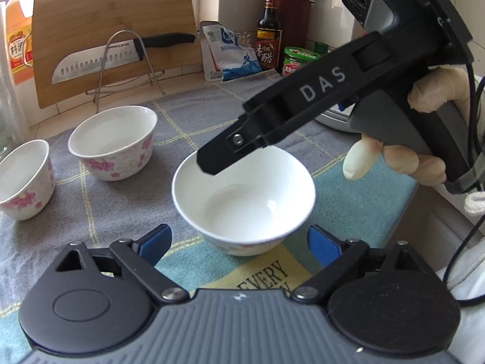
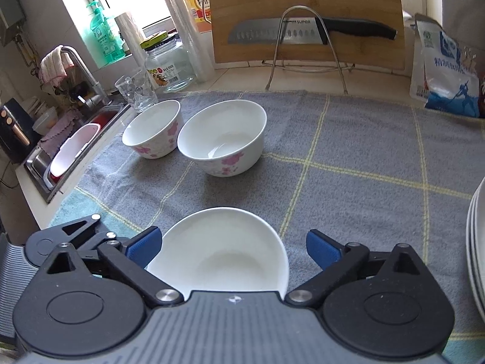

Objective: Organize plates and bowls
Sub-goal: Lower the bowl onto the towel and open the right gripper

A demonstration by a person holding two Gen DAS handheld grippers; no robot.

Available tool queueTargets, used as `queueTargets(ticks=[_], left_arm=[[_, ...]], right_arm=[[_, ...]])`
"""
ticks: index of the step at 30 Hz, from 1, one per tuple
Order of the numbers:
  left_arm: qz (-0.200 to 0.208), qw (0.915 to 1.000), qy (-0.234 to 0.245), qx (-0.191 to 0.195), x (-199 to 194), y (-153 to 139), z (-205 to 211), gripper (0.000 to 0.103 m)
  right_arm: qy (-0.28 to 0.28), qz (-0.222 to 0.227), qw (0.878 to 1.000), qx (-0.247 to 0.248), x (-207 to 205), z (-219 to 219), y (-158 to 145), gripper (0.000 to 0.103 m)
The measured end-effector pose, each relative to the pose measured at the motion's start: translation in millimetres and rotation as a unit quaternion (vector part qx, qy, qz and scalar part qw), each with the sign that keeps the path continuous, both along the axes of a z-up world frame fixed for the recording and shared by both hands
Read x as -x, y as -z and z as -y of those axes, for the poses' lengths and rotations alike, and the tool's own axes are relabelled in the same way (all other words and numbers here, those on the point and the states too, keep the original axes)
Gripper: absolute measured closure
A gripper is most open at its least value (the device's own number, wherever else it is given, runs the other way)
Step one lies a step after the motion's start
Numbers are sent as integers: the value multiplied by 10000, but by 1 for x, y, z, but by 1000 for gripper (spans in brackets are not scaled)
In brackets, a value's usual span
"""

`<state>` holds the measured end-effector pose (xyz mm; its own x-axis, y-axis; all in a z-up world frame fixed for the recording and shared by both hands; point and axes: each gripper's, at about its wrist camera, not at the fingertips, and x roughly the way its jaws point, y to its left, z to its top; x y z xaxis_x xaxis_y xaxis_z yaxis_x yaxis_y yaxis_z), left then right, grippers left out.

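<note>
A plain white bowl [image 1: 244,195] sits upright on the grey checked towel [image 1: 212,115] that covers the counter, directly between the spread blue pads of the left gripper [image 1: 239,244]; those fingers stand wide apart and touch nothing. The right gripper [image 1: 212,160] reaches in from the upper right of the left wrist view, its black finger hanging over the bowl's far rim. From its own camera the right gripper [image 2: 232,247] also stands wide open, the same white bowl [image 2: 221,254] filling the gap between its pads, with the near rim hidden under the gripper body. Whether either pad brushes the rim cannot be told.

Farther back on the towel stand two flower-printed bowls, a larger one [image 2: 222,142] and a smaller one [image 2: 153,129], just beside each other; in the left wrist view the smaller is cut off by the frame edge. A stack of white plates [image 2: 476,242] shows only as a sliver at the right edge of the right wrist view.

Against the wall leans a wooden cutting board [image 2: 303,0] with a Supor knife [image 2: 303,30] on a wire rack. A vinegar bottle [image 1: 269,35] stands by a blue-and-white bag [image 1: 227,51]. The sink [image 2: 60,151] at the left is dim and cluttered.
</note>
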<state>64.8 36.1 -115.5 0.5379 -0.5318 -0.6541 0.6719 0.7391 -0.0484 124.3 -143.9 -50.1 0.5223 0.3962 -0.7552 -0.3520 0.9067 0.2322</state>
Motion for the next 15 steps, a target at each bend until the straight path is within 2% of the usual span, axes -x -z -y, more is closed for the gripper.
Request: queueTargets(ticks=[7, 15], left_arm=[[169, 9986, -486, 93, -1, -19, -32, 7], [460, 9885, -1438, 127, -35, -25, -50, 7]], right_arm=[[-154, 383, 9988, 256, -8, -13, -18, 0], [-343, 639, 9962, 477, -26, -26, -31, 0]])
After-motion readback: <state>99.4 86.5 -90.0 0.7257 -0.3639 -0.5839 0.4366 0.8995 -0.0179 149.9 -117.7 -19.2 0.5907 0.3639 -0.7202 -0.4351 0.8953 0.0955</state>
